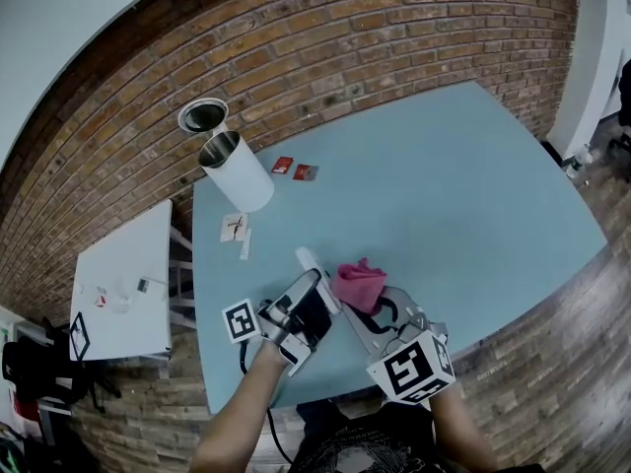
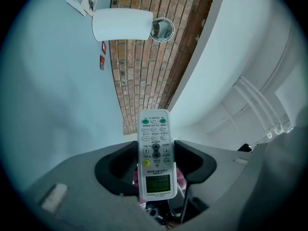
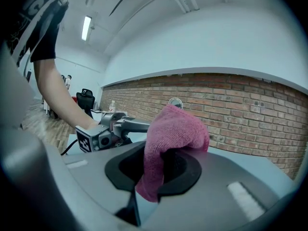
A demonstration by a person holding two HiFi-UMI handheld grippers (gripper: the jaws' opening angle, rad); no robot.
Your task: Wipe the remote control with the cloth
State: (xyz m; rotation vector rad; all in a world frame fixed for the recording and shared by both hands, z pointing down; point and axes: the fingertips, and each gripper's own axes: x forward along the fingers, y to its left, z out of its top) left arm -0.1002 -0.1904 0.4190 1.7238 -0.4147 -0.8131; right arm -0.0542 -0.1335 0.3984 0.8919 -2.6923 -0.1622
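Above the near edge of the blue worktop (image 1: 473,195), 2 hand-held grippers are brought close together. Item 1: left gripper (image 2: 156,163), clamped on the long edges of the white remote control (image 2: 154,143). The remote is held clear of the worktop, button face turned to that gripper's camera, far end projecting beyond the jaws. Item 2: right gripper (image 3: 159,170), clenched on a bunched pink cloth (image 3: 175,129), 1 fold of which is mounded over the jaws. In the head view the cloth is seen just beside the remote's right edge, and in the left gripper view pink shows behind the remote's lower end. Firm contact cannot be confirmed. Step in hand, as judged: the back or side of the casing is being wiped. For a good result, the mounded fold should be pressed flat to the casing and drawn along its length while the clamp is held firm against levering. The strip covered by the jaws is likely to be missed unless the remote is regripped.
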